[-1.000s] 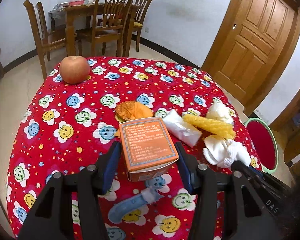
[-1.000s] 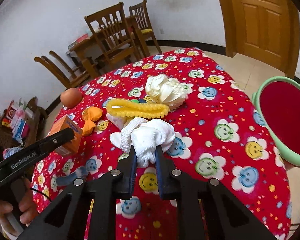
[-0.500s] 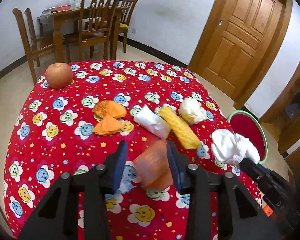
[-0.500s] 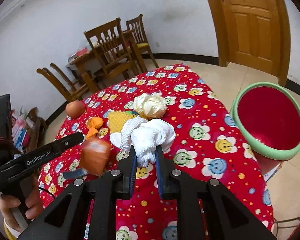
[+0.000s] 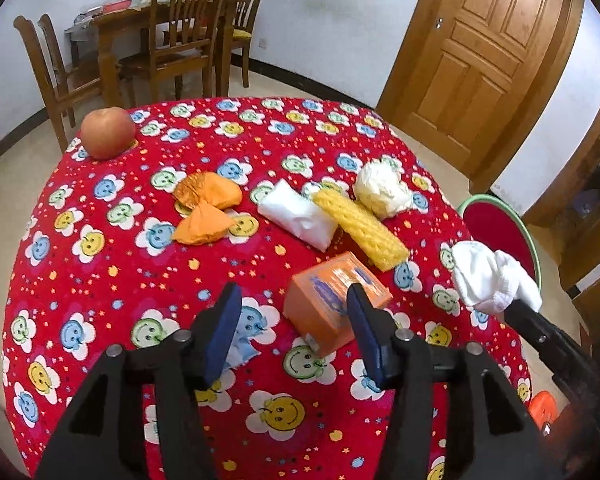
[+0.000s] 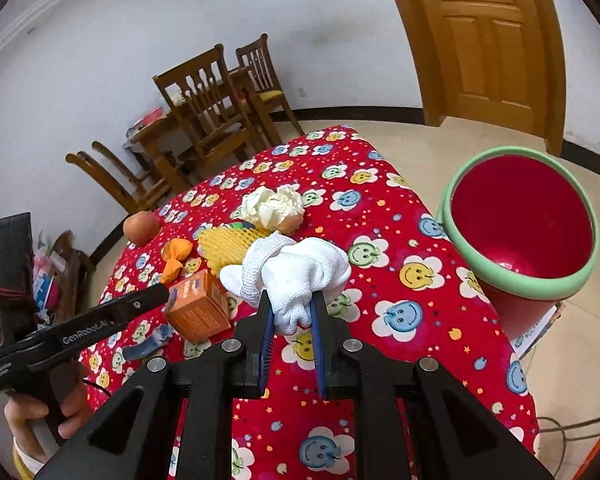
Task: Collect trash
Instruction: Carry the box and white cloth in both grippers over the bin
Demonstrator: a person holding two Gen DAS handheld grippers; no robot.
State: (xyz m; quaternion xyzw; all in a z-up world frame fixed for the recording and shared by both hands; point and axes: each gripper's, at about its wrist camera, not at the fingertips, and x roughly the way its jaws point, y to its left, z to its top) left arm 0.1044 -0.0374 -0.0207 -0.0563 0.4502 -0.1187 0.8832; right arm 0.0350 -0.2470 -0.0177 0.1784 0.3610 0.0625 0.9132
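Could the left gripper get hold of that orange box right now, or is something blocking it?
Probably yes. The left gripper has just been opening, and the orange box lies on the tablecloth at its right finger, not gripped. Nothing stands between them; a small shift right should centre it.

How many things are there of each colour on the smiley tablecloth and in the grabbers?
White: 3 (white cloth, crumpled paper ball, white packet)
Orange: 2 (orange box, orange wrapper)
Yellow: 1 (yellow foam net)
Red: 1 (apple)
Blue: 1 (blue scrap)
Total: 8
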